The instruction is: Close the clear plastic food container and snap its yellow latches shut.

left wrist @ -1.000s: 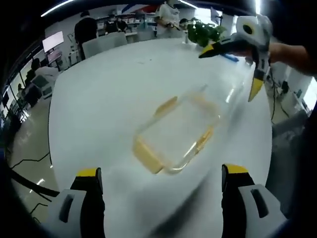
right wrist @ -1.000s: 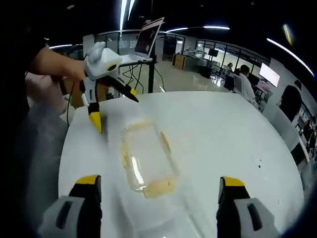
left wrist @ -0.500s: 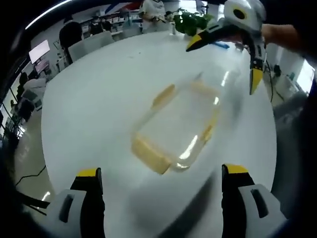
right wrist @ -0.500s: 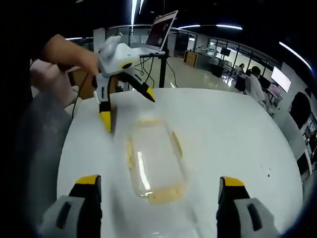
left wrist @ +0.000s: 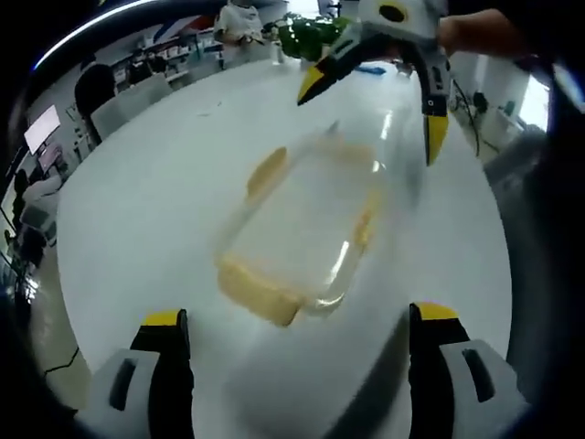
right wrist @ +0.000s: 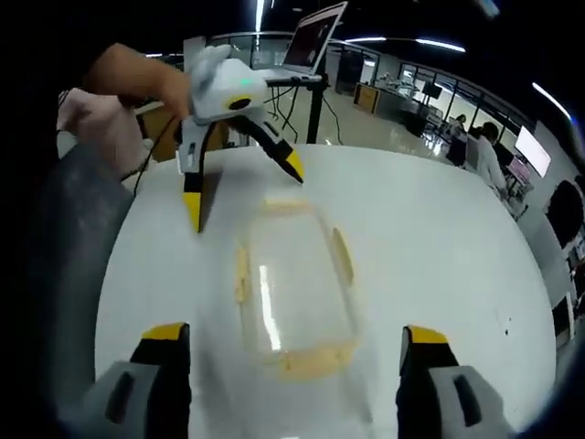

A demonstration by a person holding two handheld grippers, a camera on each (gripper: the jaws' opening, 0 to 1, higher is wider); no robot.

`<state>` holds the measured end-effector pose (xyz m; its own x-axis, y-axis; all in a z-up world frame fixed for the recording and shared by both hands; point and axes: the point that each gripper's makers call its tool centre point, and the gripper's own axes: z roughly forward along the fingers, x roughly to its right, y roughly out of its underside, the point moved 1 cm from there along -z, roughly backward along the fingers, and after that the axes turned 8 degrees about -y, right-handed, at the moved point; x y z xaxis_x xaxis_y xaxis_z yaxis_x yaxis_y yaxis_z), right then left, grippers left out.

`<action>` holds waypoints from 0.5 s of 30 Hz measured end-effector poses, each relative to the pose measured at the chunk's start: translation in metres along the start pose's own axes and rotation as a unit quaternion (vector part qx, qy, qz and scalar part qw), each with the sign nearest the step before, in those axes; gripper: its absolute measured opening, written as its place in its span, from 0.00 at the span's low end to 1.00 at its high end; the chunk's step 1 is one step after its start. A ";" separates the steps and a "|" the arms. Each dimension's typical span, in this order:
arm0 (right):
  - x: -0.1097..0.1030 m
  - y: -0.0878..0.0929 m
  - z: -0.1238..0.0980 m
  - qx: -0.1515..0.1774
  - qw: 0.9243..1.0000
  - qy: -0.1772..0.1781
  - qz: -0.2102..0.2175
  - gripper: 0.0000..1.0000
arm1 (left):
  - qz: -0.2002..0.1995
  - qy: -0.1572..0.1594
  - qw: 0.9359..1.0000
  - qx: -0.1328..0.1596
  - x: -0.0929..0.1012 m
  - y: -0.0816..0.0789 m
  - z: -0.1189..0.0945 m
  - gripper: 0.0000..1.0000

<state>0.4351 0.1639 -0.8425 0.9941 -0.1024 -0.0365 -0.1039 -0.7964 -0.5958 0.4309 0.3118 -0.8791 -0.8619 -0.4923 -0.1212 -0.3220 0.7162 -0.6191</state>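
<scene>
A clear plastic food container point(left wrist: 297, 233) with yellow latches lies flat on the white table point(left wrist: 146, 183), its lid on top. In the left gripper view my left gripper point(left wrist: 297, 343) is open, its jaws standing wide on the near side of the container. Beyond the container's far end hovers my right gripper point(left wrist: 370, 114), open, held by a hand. In the right gripper view the same container point(right wrist: 292, 288) lies between my right gripper's point(right wrist: 288, 361) spread jaws and the left gripper point(right wrist: 242, 187), which hangs open above its far end. Blur hides whether the latches are snapped.
The round white table point(right wrist: 439, 238) drops off near both sides of the container. A green plant point(left wrist: 315, 32) stands at the table's far edge. A laptop on a stand point(right wrist: 315, 37) rises behind the table. People sit at desks in the background.
Both views have closed in on the container and tilted lower over it. Each opposite gripper now hangs nearer the container's far end. The container itself has not moved.
</scene>
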 end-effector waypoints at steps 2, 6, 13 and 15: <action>0.001 0.003 0.003 -0.006 1.000 -0.004 -0.005 0.93 | 0.014 0.010 1.000 0.004 0.004 -0.002 0.003 0.98; 0.005 0.013 0.010 -0.017 0.999 -0.030 0.023 0.87 | 0.025 0.024 0.999 0.002 0.007 -0.004 0.011 0.99; 0.010 0.021 0.011 -0.031 0.998 -0.042 0.042 0.77 | 0.030 0.034 0.999 0.020 0.007 -0.010 0.014 0.99; 0.009 0.026 0.012 -0.047 0.997 -0.046 0.030 0.74 | 0.036 0.039 0.998 0.029 0.009 -0.012 0.013 0.95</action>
<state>0.4416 0.1499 -0.8682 0.9842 -0.1002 -0.1459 -0.1619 -0.8427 -0.5134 0.4322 0.2925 -0.8829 -0.9105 -0.3991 -0.1081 -0.2367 0.7175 -0.6551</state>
